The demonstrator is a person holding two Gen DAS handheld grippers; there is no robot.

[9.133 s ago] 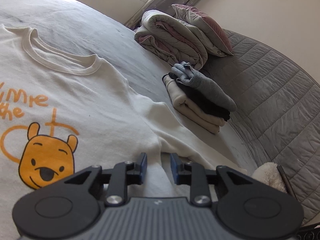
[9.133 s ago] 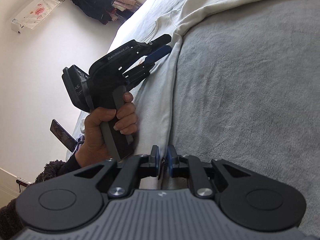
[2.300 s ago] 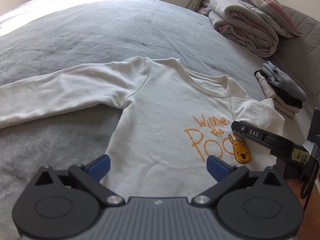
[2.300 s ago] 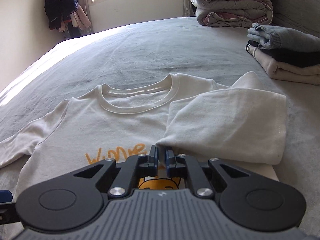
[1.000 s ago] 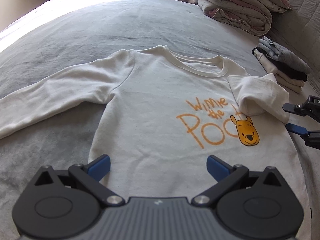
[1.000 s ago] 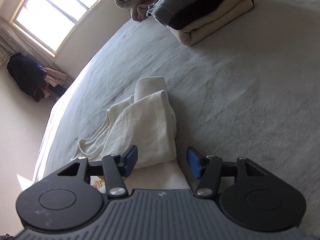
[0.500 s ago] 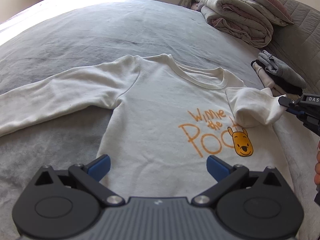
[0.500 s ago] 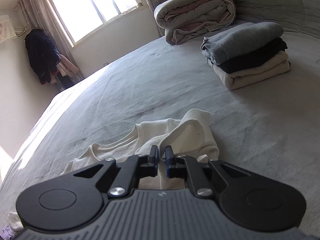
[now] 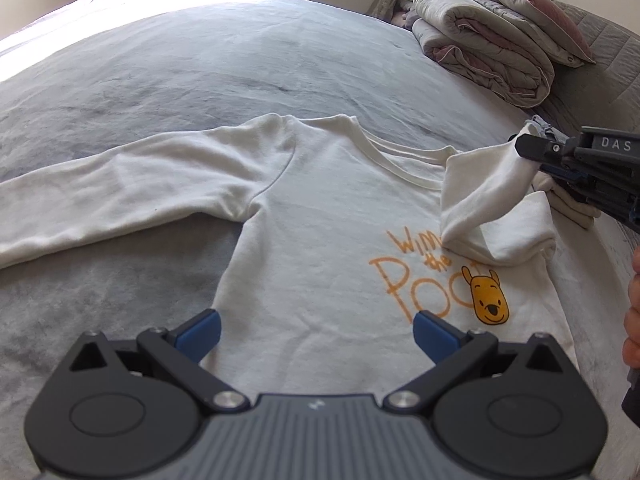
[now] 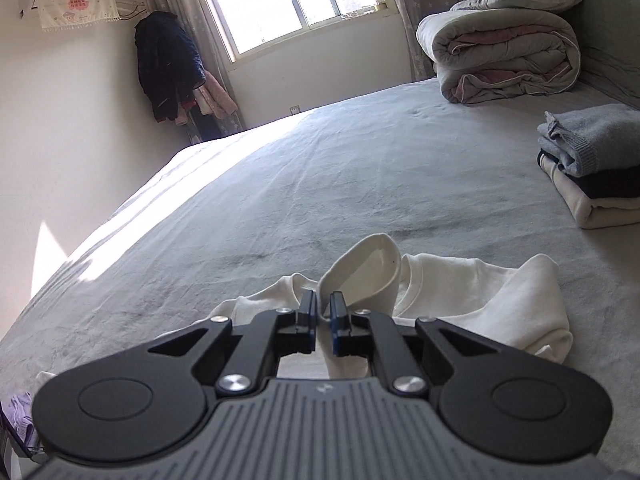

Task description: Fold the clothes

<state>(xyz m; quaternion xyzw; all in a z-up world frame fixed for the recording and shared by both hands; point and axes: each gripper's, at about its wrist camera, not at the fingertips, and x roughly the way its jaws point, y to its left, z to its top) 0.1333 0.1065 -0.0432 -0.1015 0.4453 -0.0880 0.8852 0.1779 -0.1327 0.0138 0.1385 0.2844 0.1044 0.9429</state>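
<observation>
Grey bedspread (image 9: 200, 72) fills the ground ahead of both my grippers, with a cream sweatshirt (image 9: 320, 208) lying front-up on it. My left gripper (image 9: 316, 330) hangs released above the hem, jaws spread wide and nothing between them. My right gripper (image 10: 324, 312) is clenched on the sleeve cuff (image 10: 360, 276), lifting it clear of the chest print. Beyond my right jaws, a stack of folded clothes (image 10: 596, 164) and a rolled quilt (image 10: 504, 56) sit well apart from the shirt
</observation>
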